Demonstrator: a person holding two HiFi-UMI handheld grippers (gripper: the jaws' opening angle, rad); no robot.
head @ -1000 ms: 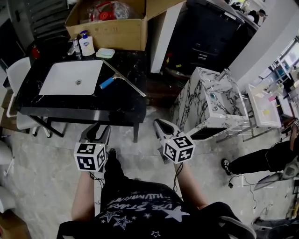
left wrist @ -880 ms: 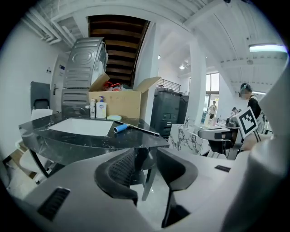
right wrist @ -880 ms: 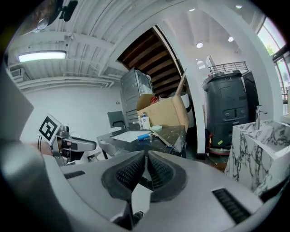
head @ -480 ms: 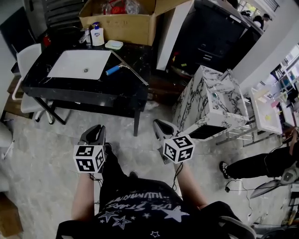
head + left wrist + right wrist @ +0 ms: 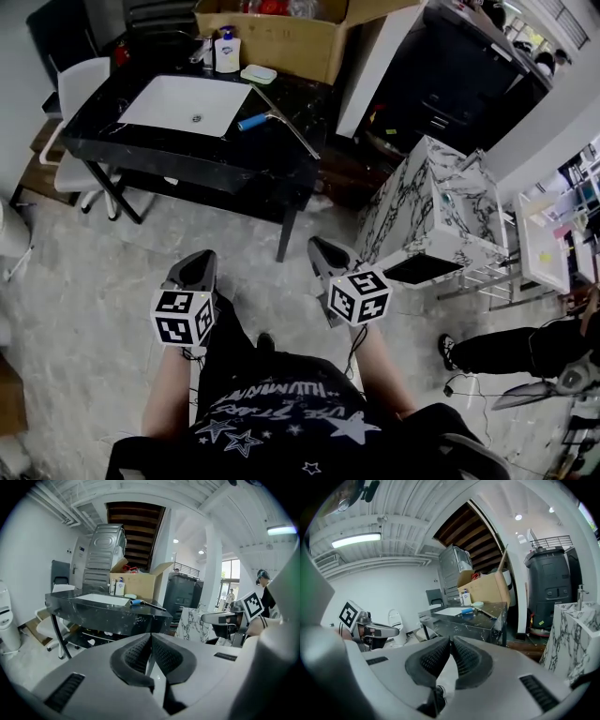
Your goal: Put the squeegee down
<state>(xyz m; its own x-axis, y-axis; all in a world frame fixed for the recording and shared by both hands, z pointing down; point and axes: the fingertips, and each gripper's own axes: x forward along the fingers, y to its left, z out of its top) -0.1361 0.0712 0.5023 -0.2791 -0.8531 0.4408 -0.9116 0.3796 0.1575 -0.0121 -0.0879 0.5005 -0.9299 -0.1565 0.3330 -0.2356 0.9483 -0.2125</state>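
Observation:
The squeegee [image 5: 278,121], blue-handled with a long thin blade, lies on the black marble table [image 5: 234,164] to the right of the white sink basin [image 5: 185,105]; it also shows in the left gripper view as the squeegee [image 5: 143,603] and in the right gripper view as the squeegee [image 5: 472,611]. Both grippers hang over the floor, well short of the table. My left gripper [image 5: 199,265] is shut with nothing in it, pads together [image 5: 151,639]. My right gripper [image 5: 322,251] is shut and empty too, tips meeting [image 5: 451,642].
An open cardboard box [image 5: 281,33], a soap bottle [image 5: 225,50] and a small dish [image 5: 258,74] stand at the table's far side. A white chair [image 5: 80,94] is at its left. A marble vanity [image 5: 431,211] stands right, with a person's leg [image 5: 497,349] beyond.
The table and squeegee have shifted up and right in the head view as I backed away. The left gripper's jaws have gone from apart to shut.

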